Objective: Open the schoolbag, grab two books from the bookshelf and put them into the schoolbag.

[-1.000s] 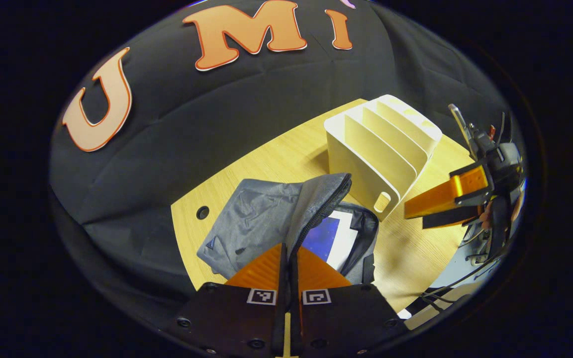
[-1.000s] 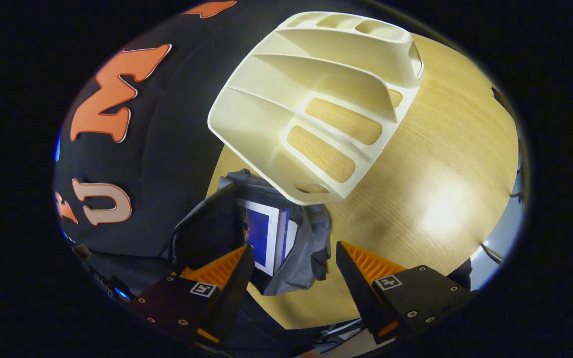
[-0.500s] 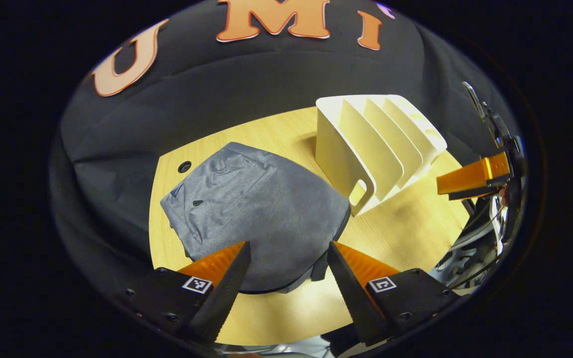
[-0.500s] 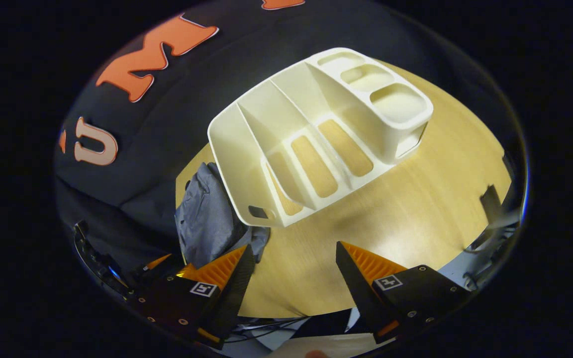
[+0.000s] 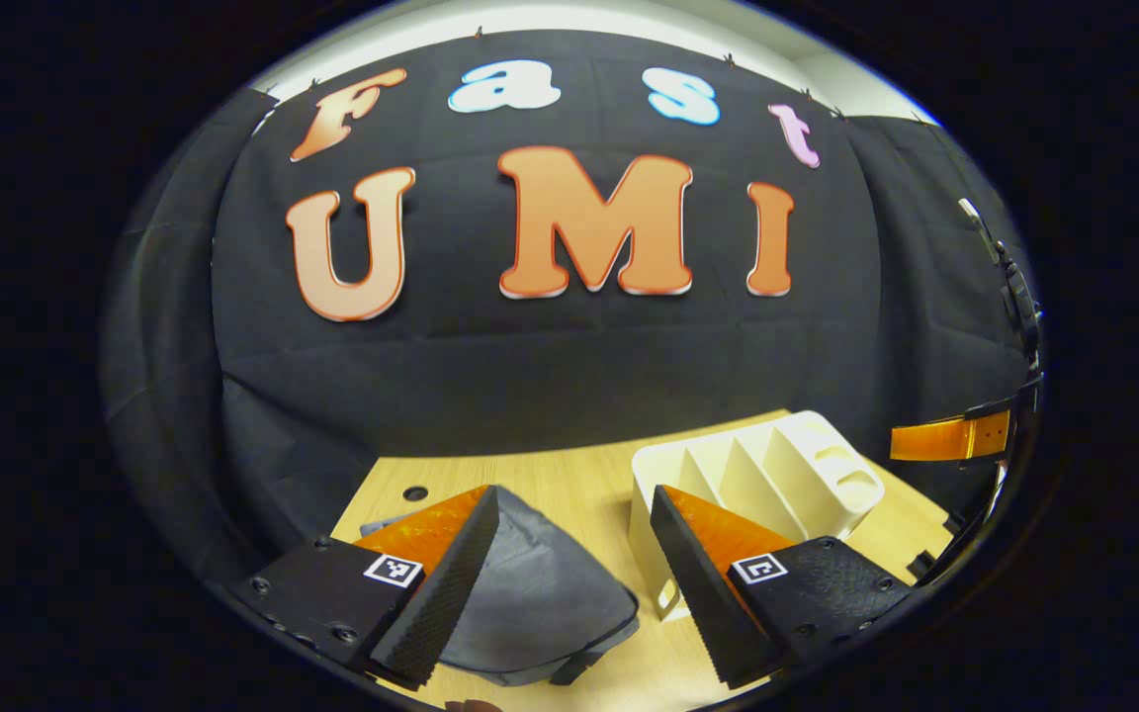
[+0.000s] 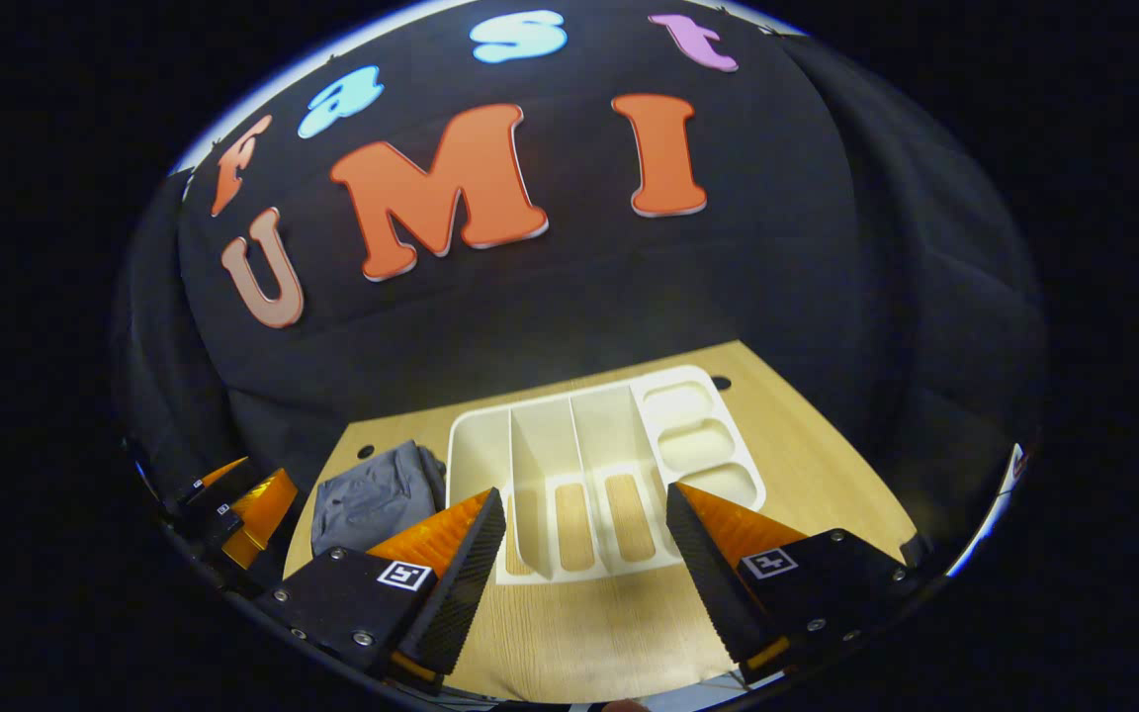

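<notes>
The left gripper (image 5: 574, 539) is wide open above the bag (image 5: 540, 603), which lies flat beside the shelf (image 5: 757, 485). The right gripper (image 6: 584, 539) gapes too.

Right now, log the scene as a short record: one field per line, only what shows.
table: wooden top, booth cloth behind
schoolbag: grey, lying flat, flap down, left of the rack
bookshelf: cream divider rack, slots hold no books
left gripper: open, above the bag's edge, holding nothing
right gripper: open, before the rack, holding nothing
</notes>
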`<state>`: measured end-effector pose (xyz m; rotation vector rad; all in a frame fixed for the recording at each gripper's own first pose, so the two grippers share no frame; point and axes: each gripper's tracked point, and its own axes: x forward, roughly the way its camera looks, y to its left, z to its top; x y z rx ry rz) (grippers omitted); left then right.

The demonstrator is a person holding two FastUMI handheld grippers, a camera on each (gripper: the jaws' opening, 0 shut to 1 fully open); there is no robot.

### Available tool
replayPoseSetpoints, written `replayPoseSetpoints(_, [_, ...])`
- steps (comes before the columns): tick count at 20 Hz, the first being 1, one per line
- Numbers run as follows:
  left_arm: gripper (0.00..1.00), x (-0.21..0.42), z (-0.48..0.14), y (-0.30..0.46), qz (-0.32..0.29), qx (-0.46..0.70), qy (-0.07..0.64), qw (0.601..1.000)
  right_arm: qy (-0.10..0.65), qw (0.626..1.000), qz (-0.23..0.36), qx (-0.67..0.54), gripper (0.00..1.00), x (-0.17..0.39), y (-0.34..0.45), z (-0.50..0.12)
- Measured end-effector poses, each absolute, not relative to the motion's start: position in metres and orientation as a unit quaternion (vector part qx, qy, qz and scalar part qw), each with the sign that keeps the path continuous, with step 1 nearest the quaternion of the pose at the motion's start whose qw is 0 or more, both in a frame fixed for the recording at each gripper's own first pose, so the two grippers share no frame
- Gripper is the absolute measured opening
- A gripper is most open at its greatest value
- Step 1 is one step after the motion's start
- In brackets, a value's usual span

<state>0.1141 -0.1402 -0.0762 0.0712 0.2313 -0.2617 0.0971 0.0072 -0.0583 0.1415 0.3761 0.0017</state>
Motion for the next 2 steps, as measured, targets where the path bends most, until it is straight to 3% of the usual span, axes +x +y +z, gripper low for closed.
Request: replayPoseSetpoints(2, [0.98, 0.101, -0.042, -0.146, -0.108, 0.038, 0.077, 0.990, 0.133, 0.990, 0.002, 0.054, 0.98, 0.091, -0.002, -0.039])
